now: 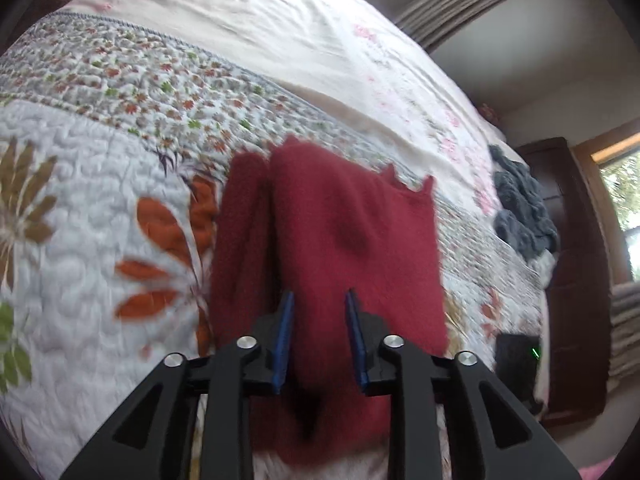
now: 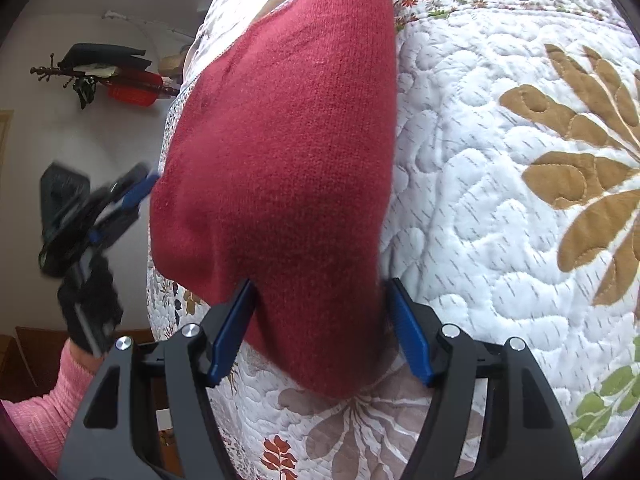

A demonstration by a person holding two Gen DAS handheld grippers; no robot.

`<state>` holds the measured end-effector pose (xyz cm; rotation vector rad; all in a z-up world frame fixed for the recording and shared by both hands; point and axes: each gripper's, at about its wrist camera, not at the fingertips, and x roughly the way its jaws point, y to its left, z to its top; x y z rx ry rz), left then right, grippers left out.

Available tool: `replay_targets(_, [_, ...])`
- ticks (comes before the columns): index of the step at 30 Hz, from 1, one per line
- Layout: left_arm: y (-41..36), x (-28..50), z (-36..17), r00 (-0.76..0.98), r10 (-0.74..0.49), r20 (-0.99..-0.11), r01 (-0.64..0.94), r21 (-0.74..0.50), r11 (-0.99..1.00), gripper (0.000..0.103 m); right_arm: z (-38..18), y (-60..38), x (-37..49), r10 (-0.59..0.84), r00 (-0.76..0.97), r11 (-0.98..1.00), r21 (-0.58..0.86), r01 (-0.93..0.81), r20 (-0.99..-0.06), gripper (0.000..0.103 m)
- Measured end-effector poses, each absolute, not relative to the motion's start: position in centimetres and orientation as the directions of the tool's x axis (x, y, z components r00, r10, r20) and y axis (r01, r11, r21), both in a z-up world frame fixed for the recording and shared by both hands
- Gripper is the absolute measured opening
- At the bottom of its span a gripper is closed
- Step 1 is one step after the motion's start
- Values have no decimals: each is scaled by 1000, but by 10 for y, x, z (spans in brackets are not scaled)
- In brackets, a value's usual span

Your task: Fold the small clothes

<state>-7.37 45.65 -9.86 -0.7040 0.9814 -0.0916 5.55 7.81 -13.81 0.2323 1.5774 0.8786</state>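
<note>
A dark red knitted garment [image 1: 344,240] lies folded on the flowered quilt [image 1: 80,200], one narrower fold along its left side. My left gripper [image 1: 320,294] hovers open over its near end, the blue pads [image 1: 285,340] on either side of the cloth. In the right wrist view the same red garment [image 2: 288,152] stretches away from me. My right gripper [image 2: 321,283] stands wide open across its near end, with nothing pinched. At that view's left, the left gripper [image 2: 132,196] appears blurred beside the garment's edge, held by a black-gloved hand [image 2: 88,312] with a pink sleeve.
A crumpled grey garment [image 1: 520,208] lies near the bed's right edge. A cream sheet [image 1: 280,20] covers the far part of the bed. Dark wooden furniture [image 1: 576,280] and a black device with a green light [image 1: 516,356] stand beside the bed. A coat rack [image 2: 100,76] hangs on the wall.
</note>
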Motion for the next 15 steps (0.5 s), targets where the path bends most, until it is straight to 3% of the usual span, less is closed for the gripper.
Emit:
replay_targets(3, [440,-91,-101,544,-396,-740,-219,-580,784,47,-141,76,54,611,-225,692,650,-314,-759,68])
replay_targets(7, [422,-93,-126,478,-387,-789,-226,-536,814,48,-144,78,52,610,-227,695,650,-306,-759,68])
replay_targets(9, [421,-90,-139,470,-407,-783,-237,-557,796,41,-142,80,50,604,-228,697,644,-315,-764,68])
replay_targets(10, [423,-89,-145,471,-424,-774,-250,-578,777,21,-141,80,50,602,-228,696,643,-319,-765,68])
replay_targets(11, [424,-88,-149,471,-457,-755,-250,-611,751,14,-140,81,49,602,-228,695,642,-324,-766,68])
replay_targets(15, [433,-94,-143,514,-480,-711,-254,-661,706,8,-132,87,46,599,-214,695,633,-341,-772,68])
